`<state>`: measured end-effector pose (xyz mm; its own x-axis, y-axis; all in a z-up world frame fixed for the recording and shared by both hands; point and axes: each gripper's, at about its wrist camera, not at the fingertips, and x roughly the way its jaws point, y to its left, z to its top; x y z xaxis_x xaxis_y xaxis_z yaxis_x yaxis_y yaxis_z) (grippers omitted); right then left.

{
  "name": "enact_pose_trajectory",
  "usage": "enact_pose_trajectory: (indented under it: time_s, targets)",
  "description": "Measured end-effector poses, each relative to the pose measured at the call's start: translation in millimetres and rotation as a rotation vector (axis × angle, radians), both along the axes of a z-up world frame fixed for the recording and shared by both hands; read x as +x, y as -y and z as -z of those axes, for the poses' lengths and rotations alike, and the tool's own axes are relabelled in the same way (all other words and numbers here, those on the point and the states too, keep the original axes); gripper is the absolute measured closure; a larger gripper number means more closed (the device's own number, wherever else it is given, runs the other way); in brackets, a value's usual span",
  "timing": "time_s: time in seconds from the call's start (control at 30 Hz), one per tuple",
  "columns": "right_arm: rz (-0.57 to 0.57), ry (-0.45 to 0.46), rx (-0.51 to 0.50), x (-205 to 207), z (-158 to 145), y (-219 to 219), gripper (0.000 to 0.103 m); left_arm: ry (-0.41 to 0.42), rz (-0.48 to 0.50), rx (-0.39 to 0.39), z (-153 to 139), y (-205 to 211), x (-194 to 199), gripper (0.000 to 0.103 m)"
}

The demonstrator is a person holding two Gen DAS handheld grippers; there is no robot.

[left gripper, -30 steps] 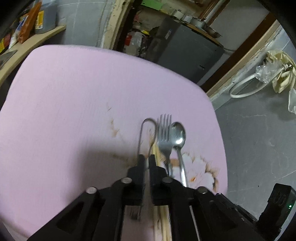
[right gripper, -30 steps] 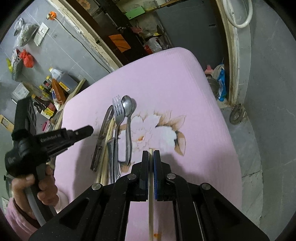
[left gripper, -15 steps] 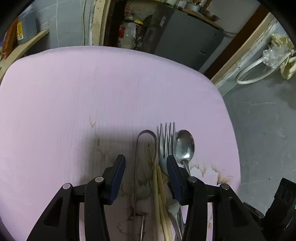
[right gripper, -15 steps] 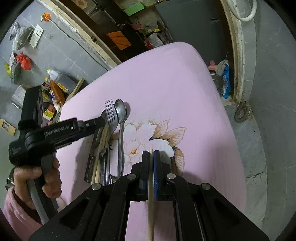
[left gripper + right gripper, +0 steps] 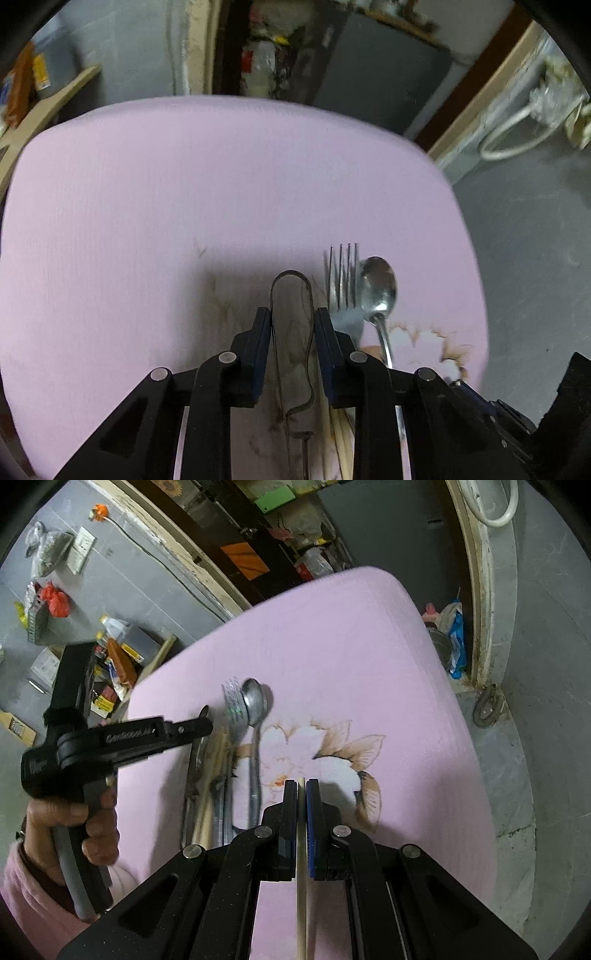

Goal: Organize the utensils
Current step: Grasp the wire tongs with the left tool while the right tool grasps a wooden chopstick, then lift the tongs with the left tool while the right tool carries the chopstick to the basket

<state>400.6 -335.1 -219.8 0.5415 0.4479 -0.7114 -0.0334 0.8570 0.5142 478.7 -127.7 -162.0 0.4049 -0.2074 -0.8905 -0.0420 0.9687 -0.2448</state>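
On the pink cloth (image 5: 369,657) that covers the table (it has a printed flower with brown leaves), the utensils lie in one row, side by side, handles toward the camera.

Going from left to right in the right wrist view: a person's hand (image 5: 74,823) in a pink sleeve holds the left gripper (image 5: 201,725), which reaches in over the left end of the row. Under it lie the metal tongs (image 5: 195,760), then the pale chopsticks (image 5: 210,775) just beside them, then the fork (image 5: 234,709), and last the spoon (image 5: 255,709), whose bowl touches the fork's head. To the right of the row, the right gripper (image 5: 301,794) is pressed together on a single chopstick (image 5: 301,904), which runs back between the fingers toward the camera; its tip is just visible between the pads, above the flower print.

In the left wrist view the left gripper (image 5: 291,325) stands around the looped end of the tongs (image 5: 291,295). Its jaws have just been closing, and the two arms of the tongs are between them. Each blue pad seems to lie against one arm of the tongs, but the picture is blurred and I cannot tell if they really press. The fork (image 5: 343,280) and the spoon (image 5: 378,288) are just to the right of the right finger, and the chopsticks (image 5: 341,443) show low between the fingers.

No container for the utensils is visible; they lie directly on the cloth.
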Motion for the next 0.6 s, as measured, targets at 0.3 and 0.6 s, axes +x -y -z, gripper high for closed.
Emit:
enact_pose_trajectory:
  time_s: [0.3,0.6]
  targets:
    - [0.045,0.161,0.092,-30.1,-43.8,5.9,0.099,0.255,-0.025,0.001,-55.8,-7.4,-73.6,0.08]
    - [0.101,0.249,0.103,-59.3,-80.3,0.7,0.099,0.386,-0.026,0.006,-90.7,-22.0,-109.4,0.08]
